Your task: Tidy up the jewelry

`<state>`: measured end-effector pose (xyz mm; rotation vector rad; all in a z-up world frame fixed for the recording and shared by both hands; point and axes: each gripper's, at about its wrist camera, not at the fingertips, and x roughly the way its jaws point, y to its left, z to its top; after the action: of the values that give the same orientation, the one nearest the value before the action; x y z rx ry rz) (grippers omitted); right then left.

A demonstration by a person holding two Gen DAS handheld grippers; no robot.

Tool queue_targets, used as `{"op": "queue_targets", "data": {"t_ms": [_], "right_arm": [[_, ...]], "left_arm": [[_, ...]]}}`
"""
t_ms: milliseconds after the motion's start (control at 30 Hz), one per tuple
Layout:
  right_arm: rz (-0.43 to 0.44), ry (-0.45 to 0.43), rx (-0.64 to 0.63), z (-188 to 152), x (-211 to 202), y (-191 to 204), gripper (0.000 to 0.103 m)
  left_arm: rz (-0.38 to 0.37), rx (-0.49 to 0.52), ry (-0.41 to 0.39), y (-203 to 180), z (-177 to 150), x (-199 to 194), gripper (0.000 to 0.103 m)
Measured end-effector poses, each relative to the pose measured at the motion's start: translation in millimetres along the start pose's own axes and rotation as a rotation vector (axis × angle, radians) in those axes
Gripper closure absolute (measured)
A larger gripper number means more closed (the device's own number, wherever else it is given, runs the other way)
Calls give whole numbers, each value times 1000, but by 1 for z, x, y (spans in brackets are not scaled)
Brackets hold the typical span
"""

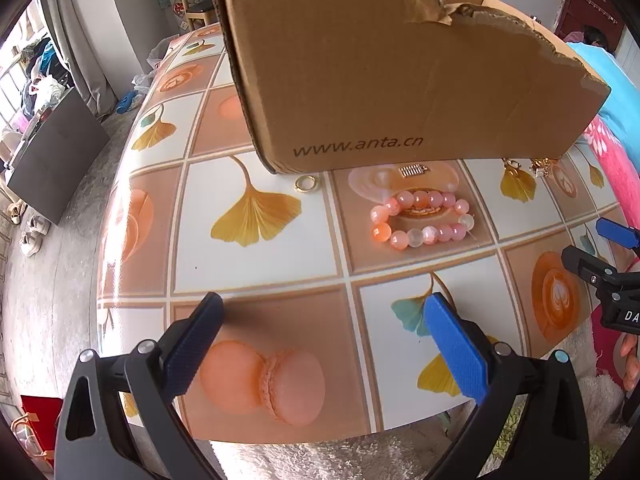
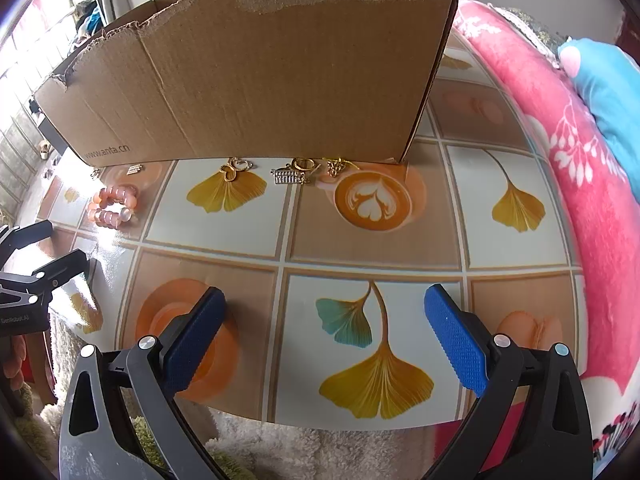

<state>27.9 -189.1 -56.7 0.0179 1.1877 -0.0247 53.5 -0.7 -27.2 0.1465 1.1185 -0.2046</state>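
A pink bead bracelet (image 1: 422,216) lies on the patterned table in front of a torn cardboard box (image 1: 380,68); it also shows in the right wrist view (image 2: 114,206). A gold ring (image 1: 306,183) and a small comb-like charm (image 1: 414,169) lie by the box's base. In the right wrist view, gold pendants (image 2: 236,168), a comb-like charm with a ring (image 2: 294,174) and another gold piece (image 2: 336,166) lie along the box (image 2: 248,80). My left gripper (image 1: 324,344) is open and empty near the table's front edge. My right gripper (image 2: 324,340) is open and empty too.
The table (image 2: 360,240) has a glossy tile print of ginkgo leaves, coffee cups and macarons. A pink floral blanket (image 2: 580,184) and blue pillow (image 2: 612,92) lie to the right. A fluffy rug (image 1: 320,456) lies below the table's front edge. The right gripper shows in the left view (image 1: 608,280).
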Motion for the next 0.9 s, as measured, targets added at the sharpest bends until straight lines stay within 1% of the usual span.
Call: {"op": "queue_targets", "data": {"t_ms": [533, 900], "right_arm": [[-9, -13, 18, -2, -2, 1, 8], [-10, -12, 19, -1, -3, 1, 8]], "left_arm": [[0, 6, -10, 1, -2, -1, 4], [1, 6, 3, 1, 1, 0, 4]]}}
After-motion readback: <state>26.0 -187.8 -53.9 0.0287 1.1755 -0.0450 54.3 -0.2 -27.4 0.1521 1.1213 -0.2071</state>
